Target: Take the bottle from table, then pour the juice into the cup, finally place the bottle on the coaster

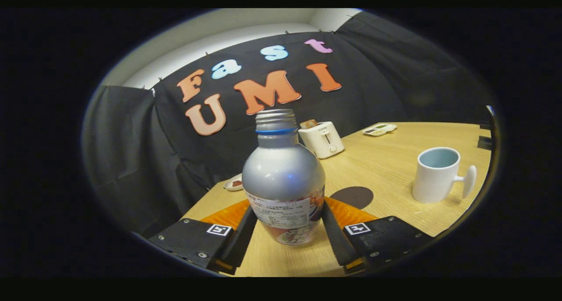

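Bottle [283, 178] upright between the two fingers of the gripper [284, 224], silver-bodied with a blue ring under a bare threaded neck, no cap on it, label facing the camera. Fingers pressed against both sides of the labelled lower part, so clenched on the bottle. Hard to tell whether the base sits on the worktop [395, 160] or hangs just above it; worktop tilted in the view, which hints at a lift under way, but only as a guess. First step, taking the bottle, judged done or all but done. Pouring not yet begun: bottle not tipped, neck well apart from the cup [435, 174], which stands upright beyond the right finger toward the right edge of the worktop, handle turned outward, inside too dim to tell of any juice. Coaster [352, 196], a dark round disc, lying flat and bare just beyond the right finger, between bottle and cup, so last step also left. Farther back, near the far edge of the worktop: a white toaster [322, 139] with something in its slot, a small flat tray [380, 129] toward the far right corner, and a small dish [233, 183] at the left edge behind the bottle.
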The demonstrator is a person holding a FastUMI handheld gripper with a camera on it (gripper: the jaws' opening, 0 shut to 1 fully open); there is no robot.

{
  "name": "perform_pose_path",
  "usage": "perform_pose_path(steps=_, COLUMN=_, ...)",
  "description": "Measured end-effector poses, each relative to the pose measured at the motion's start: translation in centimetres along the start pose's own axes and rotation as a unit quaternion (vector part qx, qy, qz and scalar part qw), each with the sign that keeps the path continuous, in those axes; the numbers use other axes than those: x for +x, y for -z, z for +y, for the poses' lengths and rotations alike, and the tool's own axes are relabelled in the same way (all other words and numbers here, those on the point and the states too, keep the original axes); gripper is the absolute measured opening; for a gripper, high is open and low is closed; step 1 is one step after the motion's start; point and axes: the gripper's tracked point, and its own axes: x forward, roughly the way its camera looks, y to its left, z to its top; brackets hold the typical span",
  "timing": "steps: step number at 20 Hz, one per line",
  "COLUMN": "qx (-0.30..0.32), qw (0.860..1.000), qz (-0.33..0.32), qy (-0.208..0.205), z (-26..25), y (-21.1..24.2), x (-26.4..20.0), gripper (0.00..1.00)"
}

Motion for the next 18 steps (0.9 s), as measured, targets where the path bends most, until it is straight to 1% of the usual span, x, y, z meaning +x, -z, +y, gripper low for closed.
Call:
perform_pose_path(steps=4, qx=0.07, qw=0.997, qz=-0.011, qy=0.009, z=-1.1, y=-1.2, x=0.4, gripper=0.79)
perform_pose_path(steps=8, qx=0.144, qw=0.989, qz=-0.005, qy=0.023, z=-2.9, y=-1.3, x=0.9, gripper=0.78)
perform_pose_path(steps=12, qx=0.22, qw=0.975, qz=-0.011, qy=0.027, z=-3.7, y=-2.0, x=1.3, gripper=0.78)
perform_pose_path(steps=15, qx=0.264, qw=0.964, qz=-0.015, qy=0.03, z=-4.2, y=-2.1, x=1.6, gripper=0.78)
perform_pose_path(steps=18, qx=0.318, qw=0.947, qz=-0.02, qy=0.042, z=-4.8, y=-2.3, x=1.6, gripper=0.78)
